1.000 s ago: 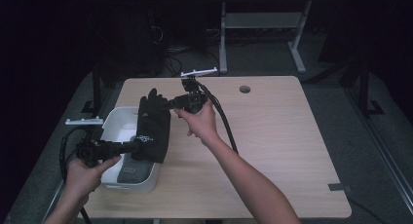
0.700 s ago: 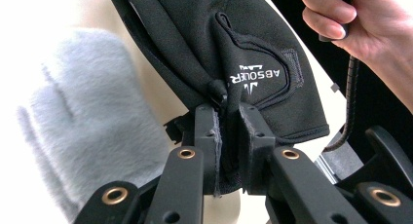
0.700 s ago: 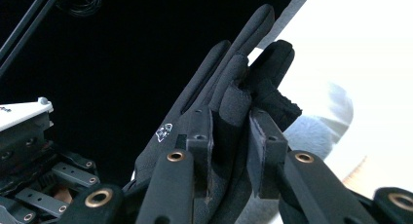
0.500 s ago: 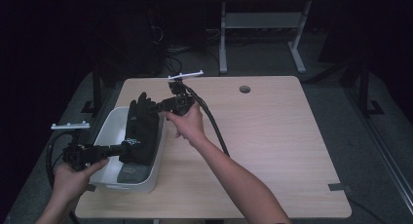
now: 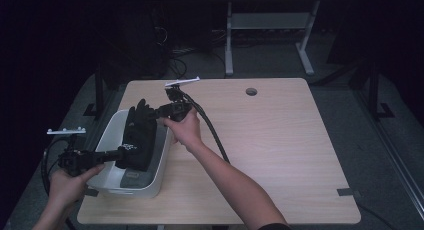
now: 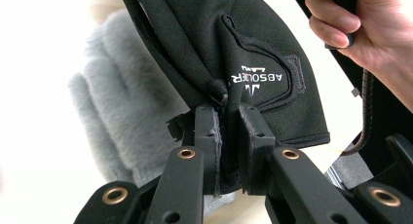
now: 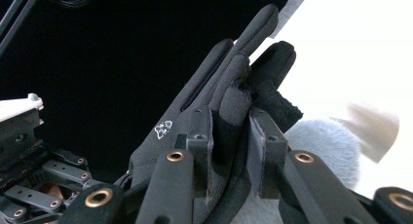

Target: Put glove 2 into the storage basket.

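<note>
**Glove stretched between two grips above the tub**

Fingers [image 6: 229, 151] of the left gripper [image 5: 107, 155] pinch the cuff of the black fabric glove [image 5: 139, 137]; the right gripper [image 5: 157, 111] clamps its fingertips, probably so it hangs flat and can be lowered neatly. It hangs over the white plastic tub [image 5: 150, 187] at the left of the pale wooden surface [image 5: 280, 155], where a grey fleecy glove [image 6: 114, 112] lies.

high view: overhead, far | 2 claw views: close | shared: black glove [image 5: 137, 137]
</note>
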`<state>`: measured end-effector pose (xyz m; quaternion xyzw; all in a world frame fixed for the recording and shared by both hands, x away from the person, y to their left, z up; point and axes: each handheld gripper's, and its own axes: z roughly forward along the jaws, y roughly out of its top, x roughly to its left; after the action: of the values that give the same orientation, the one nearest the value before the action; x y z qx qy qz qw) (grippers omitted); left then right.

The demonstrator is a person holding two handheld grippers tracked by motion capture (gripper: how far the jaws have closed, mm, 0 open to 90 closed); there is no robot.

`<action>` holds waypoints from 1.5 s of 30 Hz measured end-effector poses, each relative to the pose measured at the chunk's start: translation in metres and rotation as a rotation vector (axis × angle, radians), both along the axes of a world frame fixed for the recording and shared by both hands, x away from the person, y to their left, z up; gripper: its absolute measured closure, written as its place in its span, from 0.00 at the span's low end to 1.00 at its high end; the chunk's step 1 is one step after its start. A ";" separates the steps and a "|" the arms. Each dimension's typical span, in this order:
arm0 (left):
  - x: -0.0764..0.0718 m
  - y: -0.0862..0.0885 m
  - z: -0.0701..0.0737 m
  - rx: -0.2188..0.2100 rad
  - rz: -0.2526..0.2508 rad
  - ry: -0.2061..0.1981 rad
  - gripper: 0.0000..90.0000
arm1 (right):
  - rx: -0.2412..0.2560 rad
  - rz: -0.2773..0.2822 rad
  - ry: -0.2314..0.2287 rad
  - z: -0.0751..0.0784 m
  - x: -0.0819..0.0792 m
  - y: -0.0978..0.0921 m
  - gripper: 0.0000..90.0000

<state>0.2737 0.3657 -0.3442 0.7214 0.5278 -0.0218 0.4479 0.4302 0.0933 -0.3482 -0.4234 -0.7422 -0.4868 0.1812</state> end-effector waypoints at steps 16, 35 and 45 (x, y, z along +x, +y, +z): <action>-0.003 0.014 -0.027 0.008 0.021 0.062 0.89 | -0.064 0.029 0.029 -0.034 -0.002 0.020 0.81; -0.003 0.020 -0.036 -0.012 0.036 0.100 0.72 | -0.139 0.027 0.041 -0.049 0.003 0.018 0.72; 0.000 0.020 -0.027 -0.009 0.048 0.078 0.69 | -0.107 0.003 0.041 -0.039 0.007 -0.002 0.70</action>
<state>0.2735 0.3854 -0.3716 0.7052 0.5618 -0.0415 0.4306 0.4372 0.0917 -0.3871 -0.4413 -0.7639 -0.4376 0.1741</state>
